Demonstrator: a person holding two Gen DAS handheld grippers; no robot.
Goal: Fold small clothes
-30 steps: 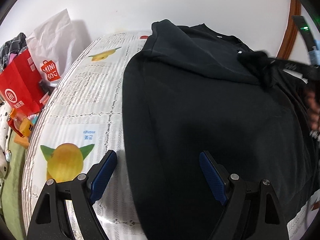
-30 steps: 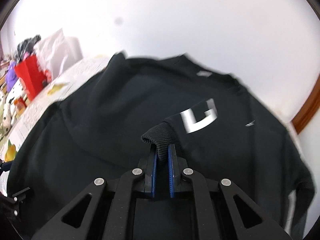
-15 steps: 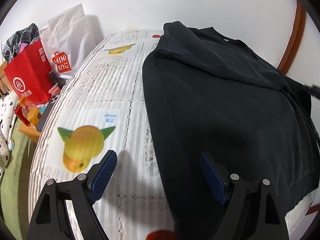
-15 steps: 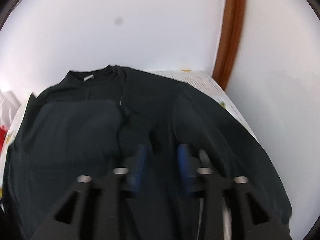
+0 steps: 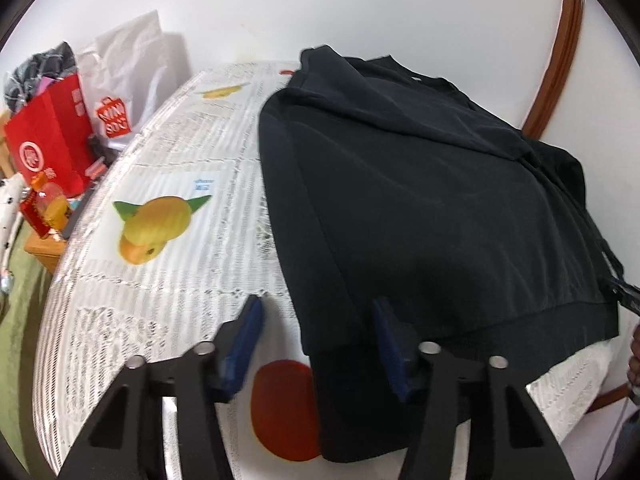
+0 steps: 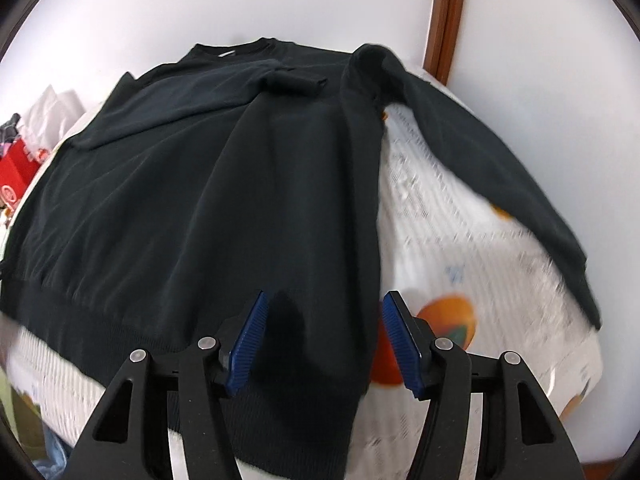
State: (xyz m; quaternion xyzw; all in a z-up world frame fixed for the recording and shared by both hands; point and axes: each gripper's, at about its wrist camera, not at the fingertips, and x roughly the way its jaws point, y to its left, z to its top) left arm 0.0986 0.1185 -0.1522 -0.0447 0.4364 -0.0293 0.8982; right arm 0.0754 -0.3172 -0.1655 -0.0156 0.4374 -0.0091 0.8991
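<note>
The black sweatshirt [image 5: 420,184] is lying flat on our tablecloth [image 5: 168,280] (fruit-printed); we are closing the left gripper [image 5: 316,344] around its hem corner, not yet pinching, while opening the empty right gripper [image 6: 322,340].

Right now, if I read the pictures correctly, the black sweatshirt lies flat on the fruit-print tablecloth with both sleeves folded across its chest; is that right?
Not quite: only one sleeve is folded in. The right wrist view shows the black sweatshirt flat on the fruit-print tablecloth, with one sleeve folded across the chest, its cuff near the middle. The other sleeve stretches outward over the cloth, not yet folded.
</note>
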